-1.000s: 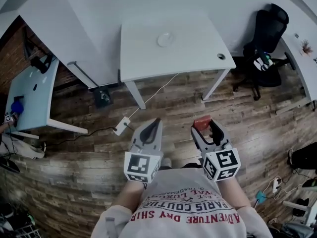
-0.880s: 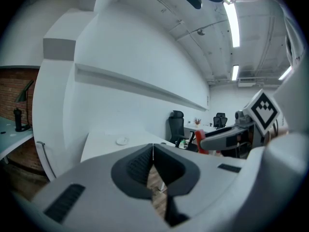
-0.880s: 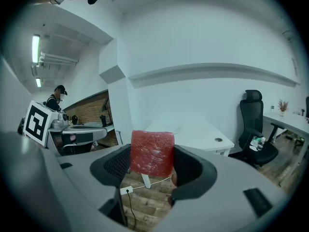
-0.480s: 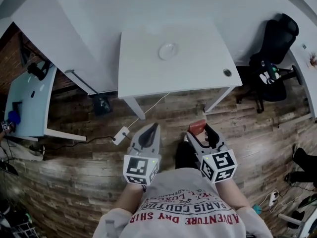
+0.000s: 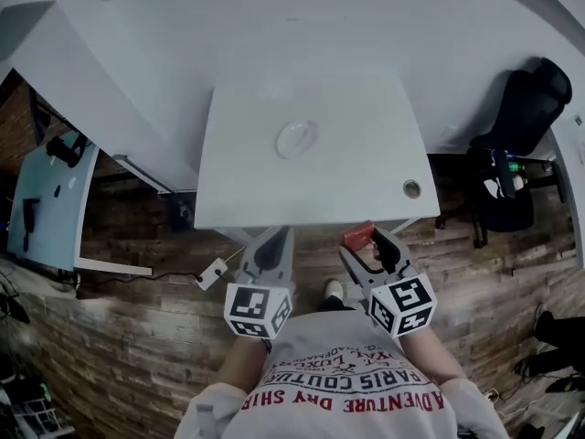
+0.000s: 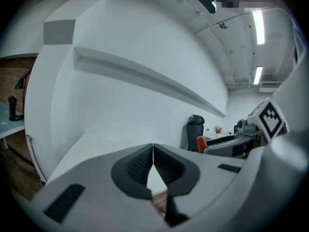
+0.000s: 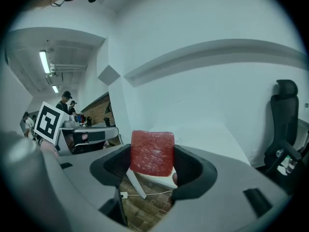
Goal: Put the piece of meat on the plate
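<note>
A red slab of meat (image 7: 152,152) is clamped between the jaws of my right gripper (image 7: 152,166); in the head view the meat (image 5: 357,235) shows at the tip of that gripper (image 5: 363,241), just short of the table's near edge. A small white plate (image 5: 296,138) lies near the middle of the white table (image 5: 247,181). My left gripper (image 5: 271,242) is shut and empty, its tips (image 6: 152,164) meeting, also at the table's near edge.
A black office chair (image 5: 516,135) stands to the right of the table. A round cable hole (image 5: 412,188) sits in the table's near right corner. A power strip and cord (image 5: 213,270) lie on the wooden floor left of me. A second pale table (image 5: 46,199) stands at far left.
I have stepped toward the white table: it and the plate have drawn nearer in the head view. Both grippers now reach its near edge. The meat stays held in the right gripper.
</note>
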The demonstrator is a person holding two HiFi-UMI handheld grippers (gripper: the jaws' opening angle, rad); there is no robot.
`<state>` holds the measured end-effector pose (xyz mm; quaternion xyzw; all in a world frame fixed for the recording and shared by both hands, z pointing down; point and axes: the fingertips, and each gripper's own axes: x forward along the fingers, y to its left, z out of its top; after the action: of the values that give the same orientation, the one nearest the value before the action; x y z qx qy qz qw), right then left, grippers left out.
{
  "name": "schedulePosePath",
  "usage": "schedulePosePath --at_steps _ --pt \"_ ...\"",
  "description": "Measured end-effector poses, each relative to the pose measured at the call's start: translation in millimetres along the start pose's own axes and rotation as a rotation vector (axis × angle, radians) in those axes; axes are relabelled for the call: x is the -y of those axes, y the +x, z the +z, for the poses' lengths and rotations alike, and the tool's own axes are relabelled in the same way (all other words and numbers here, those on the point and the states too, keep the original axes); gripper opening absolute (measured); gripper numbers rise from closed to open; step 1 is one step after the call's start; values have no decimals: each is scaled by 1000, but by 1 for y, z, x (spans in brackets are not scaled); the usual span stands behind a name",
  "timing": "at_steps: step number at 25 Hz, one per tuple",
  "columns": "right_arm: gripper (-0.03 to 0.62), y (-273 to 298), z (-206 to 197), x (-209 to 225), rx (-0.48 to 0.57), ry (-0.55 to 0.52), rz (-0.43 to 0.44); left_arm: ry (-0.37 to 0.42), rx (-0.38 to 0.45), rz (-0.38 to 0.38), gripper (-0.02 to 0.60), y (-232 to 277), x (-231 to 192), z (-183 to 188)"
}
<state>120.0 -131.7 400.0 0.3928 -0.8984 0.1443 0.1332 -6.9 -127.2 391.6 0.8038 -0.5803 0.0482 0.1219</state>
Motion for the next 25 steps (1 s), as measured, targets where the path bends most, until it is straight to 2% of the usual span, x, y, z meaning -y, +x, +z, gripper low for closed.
schedulePosePath --at_steps 5,9,14,25 --pt "281 26 19 59 9 16 27 -11 -6 27 8 57 5 9" --pt "281 50 22 86 -12 32 42 -22 -42 39 8 83 0 5" --pt "281 88 27 97 -44 39 61 -48 -69 81 8 106 -32 4" --pt "281 198 67 107 -80 17 11 -47 -67 32 8 179 -123 39"
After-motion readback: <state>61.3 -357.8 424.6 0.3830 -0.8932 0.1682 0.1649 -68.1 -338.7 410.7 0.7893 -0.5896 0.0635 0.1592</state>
